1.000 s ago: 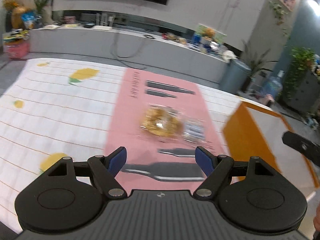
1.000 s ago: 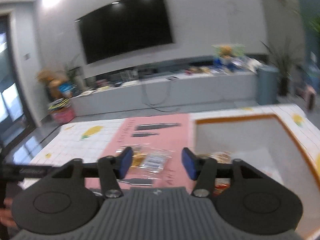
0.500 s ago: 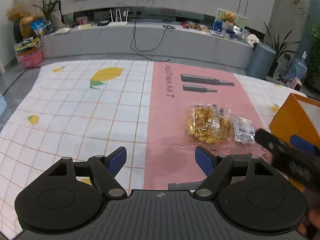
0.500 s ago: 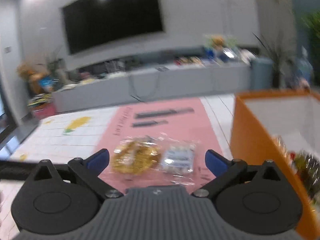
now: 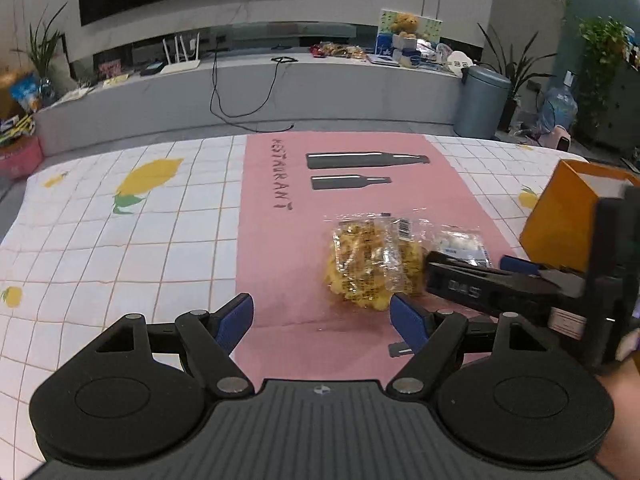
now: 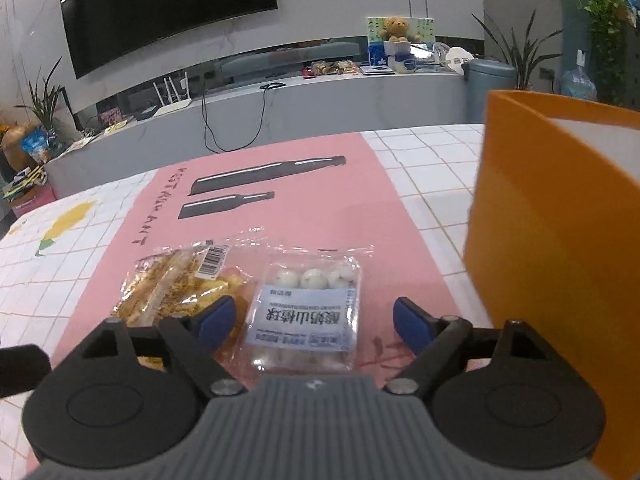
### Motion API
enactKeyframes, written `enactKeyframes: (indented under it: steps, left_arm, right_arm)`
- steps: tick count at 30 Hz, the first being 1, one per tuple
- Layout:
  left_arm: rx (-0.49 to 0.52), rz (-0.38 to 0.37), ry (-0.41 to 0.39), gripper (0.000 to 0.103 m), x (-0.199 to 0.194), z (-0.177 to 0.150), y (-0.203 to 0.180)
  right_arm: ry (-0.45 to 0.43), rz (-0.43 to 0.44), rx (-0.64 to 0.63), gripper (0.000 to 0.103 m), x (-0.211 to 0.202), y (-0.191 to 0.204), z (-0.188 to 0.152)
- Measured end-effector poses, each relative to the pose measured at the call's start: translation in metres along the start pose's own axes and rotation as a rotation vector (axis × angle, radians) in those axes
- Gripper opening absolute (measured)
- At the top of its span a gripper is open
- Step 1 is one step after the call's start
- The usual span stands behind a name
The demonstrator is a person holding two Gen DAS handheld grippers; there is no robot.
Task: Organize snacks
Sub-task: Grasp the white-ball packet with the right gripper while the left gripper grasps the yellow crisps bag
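Two snack packs lie touching on the pink mat of the surface, beside the orange box [image 6: 552,240]. The right hand-held gripper [image 6: 310,320] straddles the pack of white balls [image 6: 308,308], jaws closing but not yet pressing. The left hand-held gripper [image 5: 322,316] hangs spread and empty near the yellow crisps [image 5: 372,264]. Both packs look light, crinkly and slippery; pinch across the middle, gently.
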State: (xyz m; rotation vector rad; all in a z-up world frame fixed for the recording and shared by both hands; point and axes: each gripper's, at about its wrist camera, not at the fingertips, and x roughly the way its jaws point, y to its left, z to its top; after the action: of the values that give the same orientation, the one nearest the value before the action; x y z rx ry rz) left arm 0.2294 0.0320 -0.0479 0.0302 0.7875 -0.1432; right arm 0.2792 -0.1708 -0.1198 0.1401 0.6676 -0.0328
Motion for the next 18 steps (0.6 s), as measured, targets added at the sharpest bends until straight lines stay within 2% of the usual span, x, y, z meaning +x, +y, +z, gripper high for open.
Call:
enactKeyframes:
  steps: [4, 5, 10, 14, 16, 18]
  left_arm:
    - [0.015, 0.008, 0.028, 0.091, 0.002, -0.006, -0.007]
    - [0.023, 0.013, 0.031, 0.091, 0.002, -0.008, -0.009]
    - [0.021, 0.042, 0.045, 0.091, 0.011, -0.008, -0.012]
    - [0.014, 0.045, 0.023, 0.091, 0.013, -0.002, -0.015]
    - [0.002, 0.024, 0.005, 0.091, 0.017, 0.005, -0.014]
    - [0.013, -0.04, 0.004, 0.092, 0.024, 0.014, -0.015]
  right_arm:
    - [-0.018, 0.006, -0.057, 0.062, 0.003, 0.003, -0.001]
    - [-0.017, 0.011, -0.064, 0.061, 0.003, 0.003, -0.001]
    - [0.024, 0.046, -0.076, 0.059, -0.013, -0.008, -0.004]
    - [0.101, 0.042, -0.094, 0.059, -0.036, -0.014, -0.008]
    - [0.143, 0.059, -0.116, 0.059, -0.049, -0.016, -0.012]
    - [0.175, 0.069, -0.162, 0.059, -0.062, -0.016, -0.02]
